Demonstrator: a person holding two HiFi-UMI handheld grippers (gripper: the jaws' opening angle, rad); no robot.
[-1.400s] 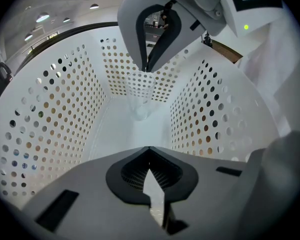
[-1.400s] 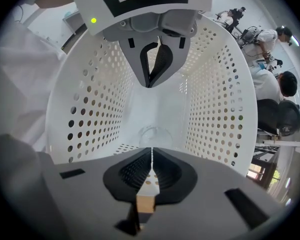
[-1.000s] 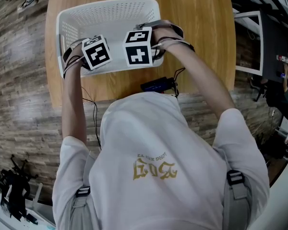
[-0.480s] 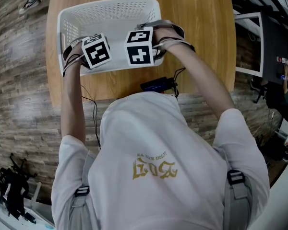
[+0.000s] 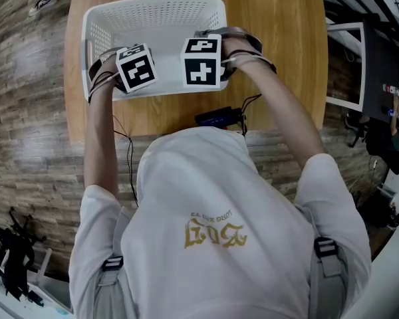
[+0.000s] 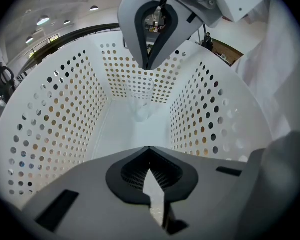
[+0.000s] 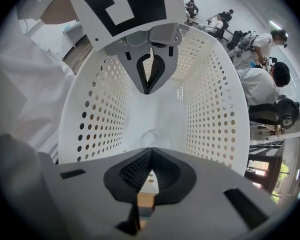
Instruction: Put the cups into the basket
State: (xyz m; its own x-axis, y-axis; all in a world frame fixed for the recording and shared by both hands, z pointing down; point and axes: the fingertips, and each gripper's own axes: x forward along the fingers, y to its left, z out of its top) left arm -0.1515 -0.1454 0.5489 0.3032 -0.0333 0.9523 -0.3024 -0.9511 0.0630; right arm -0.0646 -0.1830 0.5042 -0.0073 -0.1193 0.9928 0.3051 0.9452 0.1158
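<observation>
A white perforated basket [image 5: 153, 12] stands on a round wooden table [image 5: 272, 38]. Both grippers hang over its near end, facing each other. Inside stands a clear plastic cup [image 6: 140, 100], on the basket floor just below the right gripper [image 6: 149, 59]; the right gripper view shows it as a clear round rim [image 7: 156, 135] just beyond the jaws. My left gripper [image 6: 152, 204] is shut with nothing in it. My right gripper [image 7: 146, 200] is shut and empty too. In the head view only the marker cubes of the left gripper [image 5: 136, 68] and right gripper [image 5: 203, 62] show; the jaws are hidden.
The basket's perforated wall [image 7: 215, 104] closes in on both sides of the grippers. A dark device with a cable [image 5: 216, 118] lies on the table's near edge. Several people [image 7: 260, 79] sit beyond the basket. Wood floor [image 5: 26, 111] surrounds the table.
The right gripper's cube has shifted slightly to the right over the basket's near edge. The left gripper has barely moved.
</observation>
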